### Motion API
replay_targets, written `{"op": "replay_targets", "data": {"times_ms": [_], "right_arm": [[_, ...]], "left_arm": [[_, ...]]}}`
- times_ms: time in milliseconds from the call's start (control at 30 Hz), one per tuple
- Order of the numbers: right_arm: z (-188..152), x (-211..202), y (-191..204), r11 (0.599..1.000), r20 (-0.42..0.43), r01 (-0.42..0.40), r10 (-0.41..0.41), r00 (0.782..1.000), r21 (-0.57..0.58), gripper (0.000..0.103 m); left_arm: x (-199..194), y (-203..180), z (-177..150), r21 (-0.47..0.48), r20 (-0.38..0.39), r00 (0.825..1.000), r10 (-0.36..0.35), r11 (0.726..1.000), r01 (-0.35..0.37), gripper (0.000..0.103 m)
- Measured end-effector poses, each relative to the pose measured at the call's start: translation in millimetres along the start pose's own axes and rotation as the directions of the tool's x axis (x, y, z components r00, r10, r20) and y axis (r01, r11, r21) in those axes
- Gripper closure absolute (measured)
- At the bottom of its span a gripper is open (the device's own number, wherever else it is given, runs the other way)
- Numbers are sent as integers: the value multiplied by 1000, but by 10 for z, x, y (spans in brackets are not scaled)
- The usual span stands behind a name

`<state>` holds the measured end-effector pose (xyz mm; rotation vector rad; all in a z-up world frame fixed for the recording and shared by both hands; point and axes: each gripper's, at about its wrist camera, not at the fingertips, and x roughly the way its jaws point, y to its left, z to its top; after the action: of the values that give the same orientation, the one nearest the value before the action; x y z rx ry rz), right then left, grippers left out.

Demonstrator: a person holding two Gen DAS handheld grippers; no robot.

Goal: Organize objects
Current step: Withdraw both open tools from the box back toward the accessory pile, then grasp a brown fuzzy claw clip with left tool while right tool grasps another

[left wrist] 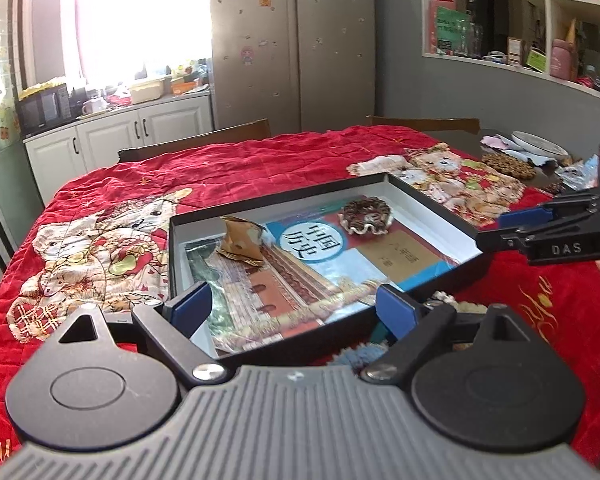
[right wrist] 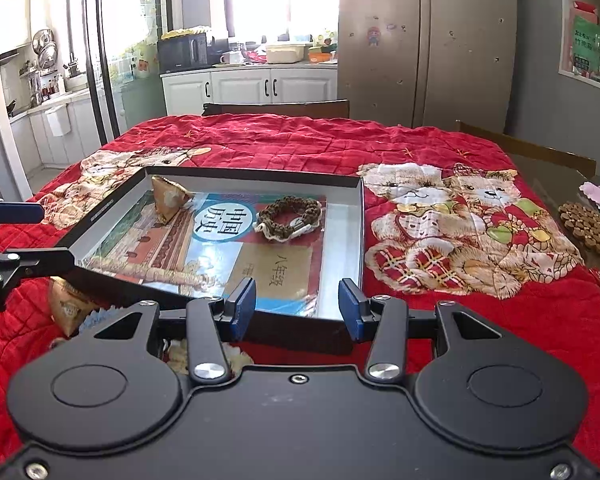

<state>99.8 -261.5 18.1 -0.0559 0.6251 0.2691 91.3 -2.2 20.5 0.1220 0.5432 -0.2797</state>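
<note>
**Two hand-held grippers at the near edge of a shallow box on a red quilt**

A table is covered by a red quilt (right wrist: 284, 140) printed with teddy bears. On it lies a shallow black box (right wrist: 362, 232) with a white inside. In the box lies a history textbook (right wrist: 260, 256) with a round blue title badge. On the book rest a gold, pyramid-shaped pouch (right wrist: 168, 198) towards the far left corner and a brown braided ring (right wrist: 290, 216) near the far right.

The left gripper (left wrist: 290, 304) hangs over the box's near edge, its blue-padded jaws spread wide and holding nothing. The right gripper (right wrist: 297, 306) sits over the box's near right corner, its jaws partly open with the box rim showing between them; no pad visibly presses on it.

To the right, on bare tabletop, sits a beaded wooden trivet (right wrist: 590, 228). Behind are white kitchen cabinets (right wrist: 252, 86) and a steel fridge (right wrist: 424, 36).
</note>
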Motion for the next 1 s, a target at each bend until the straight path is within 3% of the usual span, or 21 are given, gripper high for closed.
{"op": "replay_targets", "data": {"times_ms": [633,1000], "right_arm": [[-301,-164,-18,999,-13,-29,29,999,17,59],[-473,-248,10,997,-5,-70,70,998,33,59]], "left_arm": [[-295,-203,-221,28,-1,994,-105,994,105,5],[-370,-360,-445,50,-45,983,-179,982,181,5]]}}
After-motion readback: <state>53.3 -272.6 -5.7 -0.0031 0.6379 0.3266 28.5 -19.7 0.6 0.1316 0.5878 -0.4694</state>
